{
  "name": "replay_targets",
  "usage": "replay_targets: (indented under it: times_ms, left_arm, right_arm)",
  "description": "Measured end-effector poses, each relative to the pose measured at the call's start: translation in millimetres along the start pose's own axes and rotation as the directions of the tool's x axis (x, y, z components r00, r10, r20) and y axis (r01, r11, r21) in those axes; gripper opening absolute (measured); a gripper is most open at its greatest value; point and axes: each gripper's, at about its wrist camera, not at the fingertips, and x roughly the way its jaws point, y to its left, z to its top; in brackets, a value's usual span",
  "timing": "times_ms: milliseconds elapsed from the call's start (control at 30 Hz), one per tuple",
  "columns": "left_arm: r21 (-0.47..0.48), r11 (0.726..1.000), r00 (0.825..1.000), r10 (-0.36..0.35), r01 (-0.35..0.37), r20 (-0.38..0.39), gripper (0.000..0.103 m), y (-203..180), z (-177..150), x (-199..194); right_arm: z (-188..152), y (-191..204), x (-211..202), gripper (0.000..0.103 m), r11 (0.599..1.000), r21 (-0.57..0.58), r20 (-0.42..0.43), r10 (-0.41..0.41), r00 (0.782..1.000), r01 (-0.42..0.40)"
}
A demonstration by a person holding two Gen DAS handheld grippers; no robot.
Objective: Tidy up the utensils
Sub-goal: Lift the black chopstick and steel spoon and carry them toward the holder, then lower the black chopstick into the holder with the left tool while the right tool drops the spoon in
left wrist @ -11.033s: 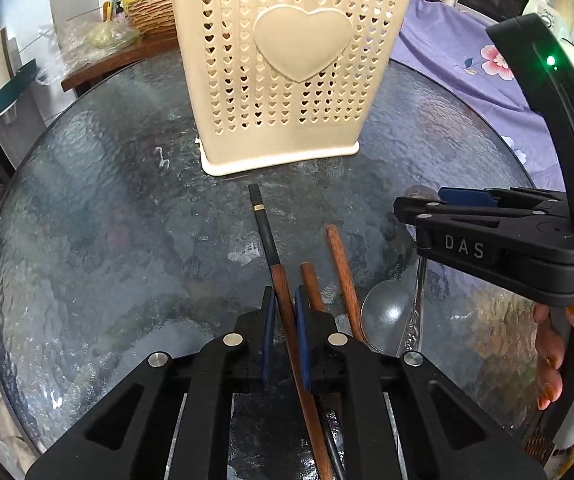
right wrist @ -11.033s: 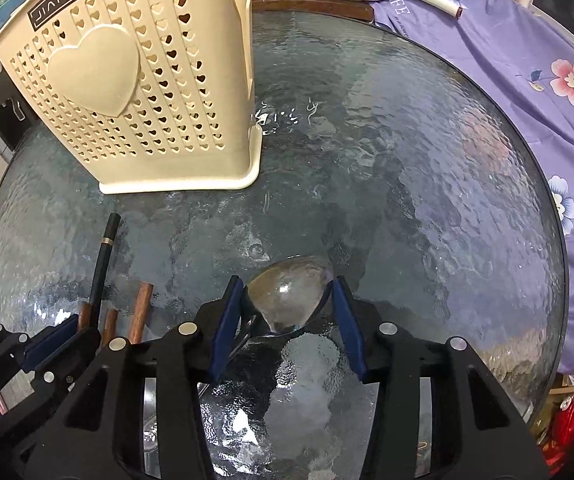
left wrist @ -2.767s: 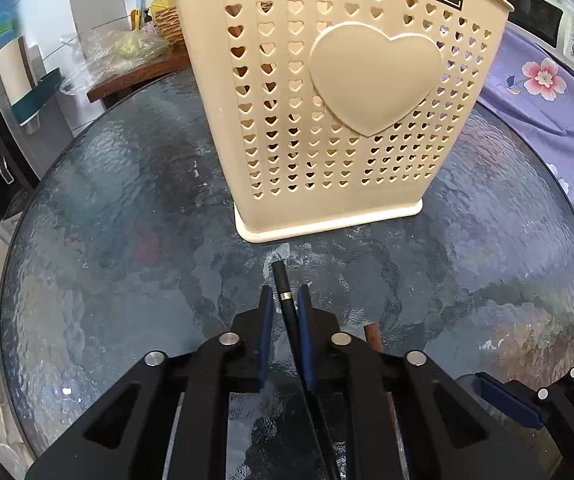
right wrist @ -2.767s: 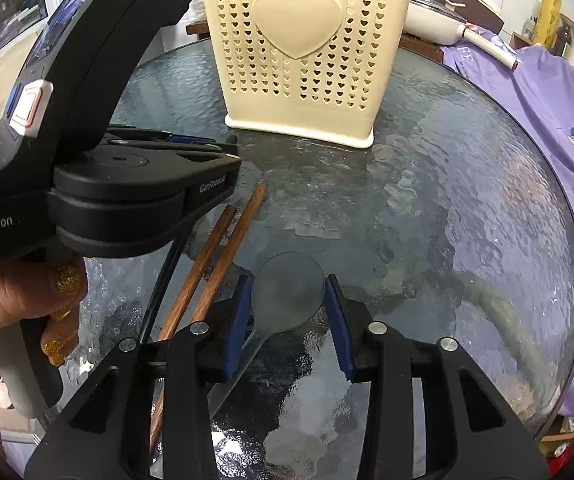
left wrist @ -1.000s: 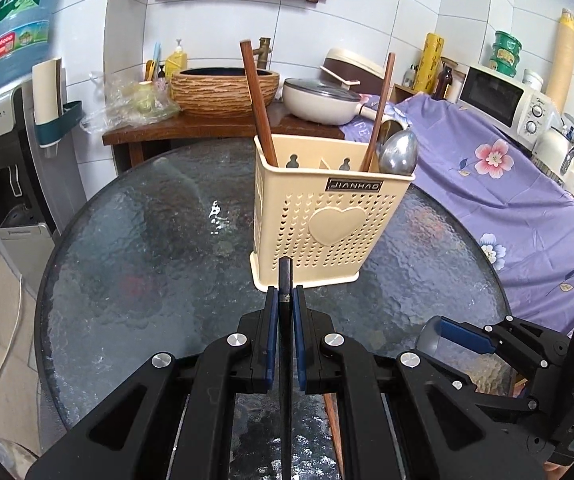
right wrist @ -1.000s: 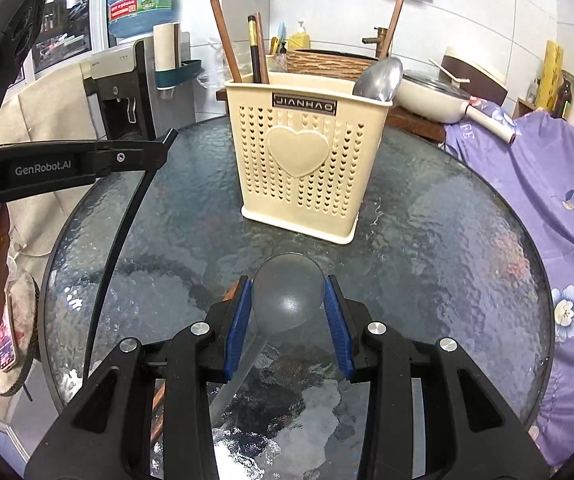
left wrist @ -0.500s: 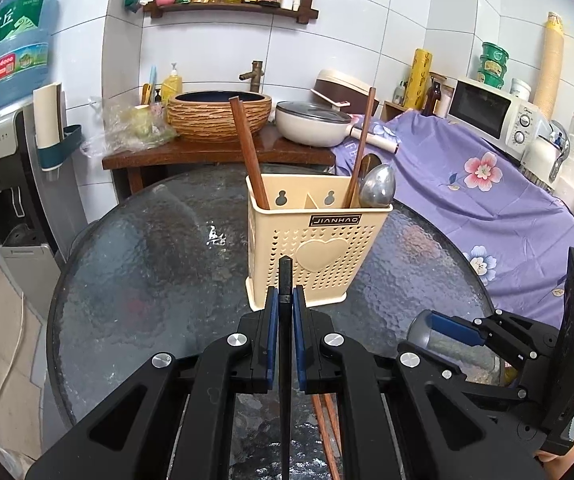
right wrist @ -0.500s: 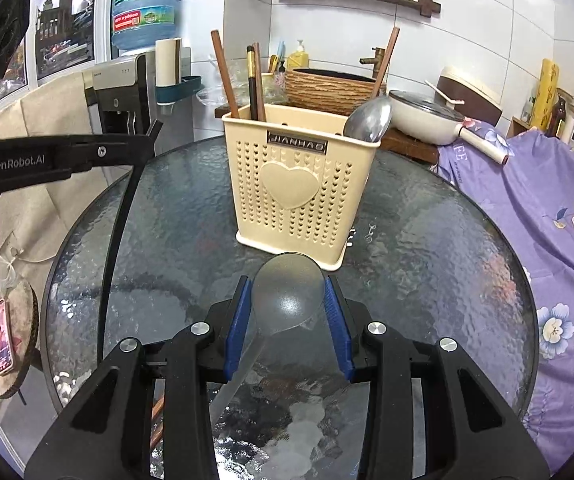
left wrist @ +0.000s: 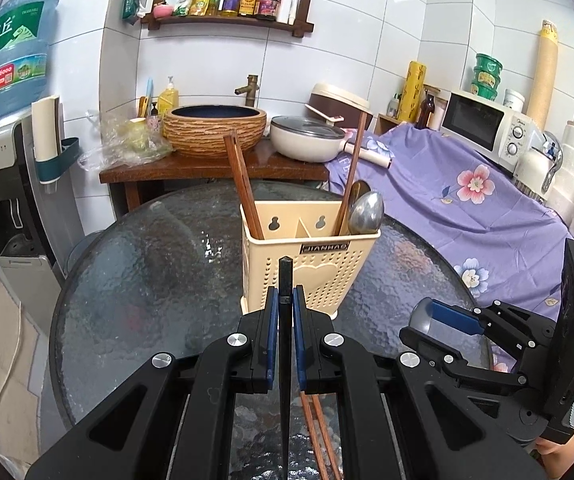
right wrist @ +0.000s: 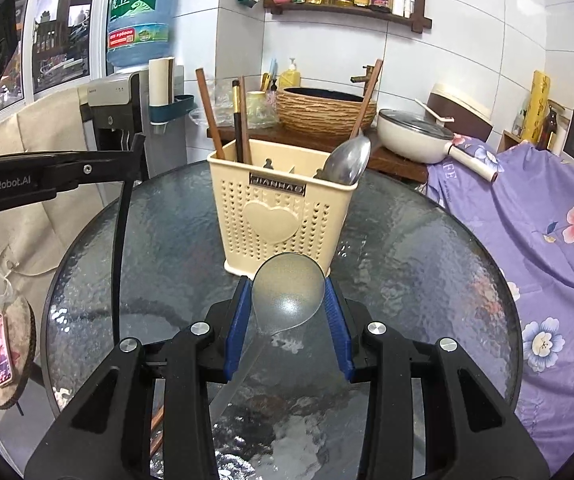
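While you are carrying both | left gripper [left wrist: 283,316] is pinching chopstick [left wrist: 285,280], right gripper [right wrist: 288,312] is clamping spoon [right wrist: 287,294] | long ends are risking snagging caddy [right wrist: 279,216] rim, tipping it

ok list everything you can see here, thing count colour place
utensil caddy: one, cream, mid table
glass table: one, dark, round
chopsticks in caddy: several, brown and black, standing upright
spoon in caddy: one, silver, right compartment
loose chopsticks: two, brown, on table
black chopstick: one, in left tongs
held spoon: one, silver, in right tongs
pan: one, cream, side counter
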Motion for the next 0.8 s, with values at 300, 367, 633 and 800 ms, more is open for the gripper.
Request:
replay_targets:
  times_ms: [300, 367, 633, 800]
  left_arm:
    - [0.01, 1.0, 0.999, 0.0, -0.001, 0.048, 0.007, -5.2, 20.2, -8.6]
    - [0.011, 1.0, 0.998, -0.006, 0.005, 0.059, 0.007, -6.8, 28.2, -10.3]
    - [0.0, 1.0, 0.996, -0.029, 0.029, 0.079, 0.007, -7.6, 57.3, -12.8]
    - [0.015, 0.999, 0.994, -0.05, 0.049, 0.097, 0.007, -13.6, 81.7, -22.6]
  right_arm:
    - [20.2, -8.8, -5.1, 0.038, 0.999, -0.011, 0.033, -0.033, 0.999, 0.034]
    - [25.3, -11.1, -5.0, 0.038, 0.999, -0.004, 0.038, -0.036, 0.999, 0.037]
    - [53.1, -16.8, -1.6, 0.038, 0.998, 0.001, 0.055, -0.059, 0.997, 0.059]
    - [73.9, -24.4, -1.7, 0.038, 0.998, 0.02, 0.069, -0.062, 0.996, 0.061]
